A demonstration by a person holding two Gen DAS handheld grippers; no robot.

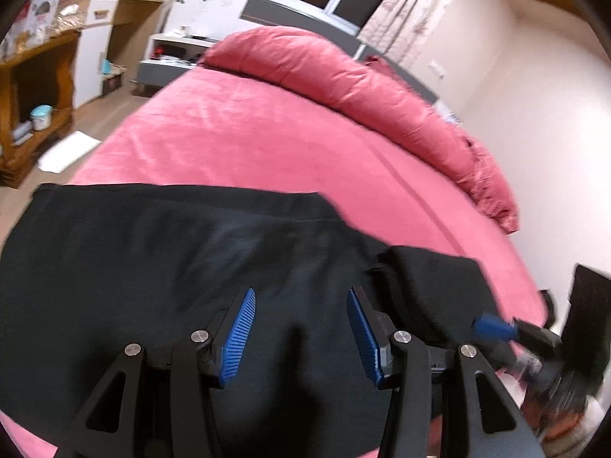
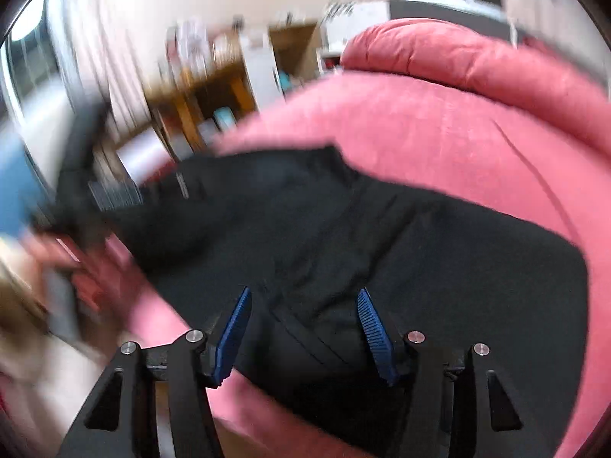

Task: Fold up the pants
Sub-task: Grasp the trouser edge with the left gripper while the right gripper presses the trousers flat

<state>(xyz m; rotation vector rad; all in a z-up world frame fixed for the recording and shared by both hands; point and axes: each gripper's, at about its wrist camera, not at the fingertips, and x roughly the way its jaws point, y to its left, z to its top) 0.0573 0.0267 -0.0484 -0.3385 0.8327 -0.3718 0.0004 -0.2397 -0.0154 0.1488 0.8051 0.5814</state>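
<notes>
Pants lie spread flat on the pink bed, near its front edge, so we can fold them on a smooth surface. We keep our left tool and right tool over the black cloth, both with jaws apart and holding nothing. We see no containers nearby.

Both wrist views look steeply down from close above, sharing the black pants on the pink bed.
</notes>
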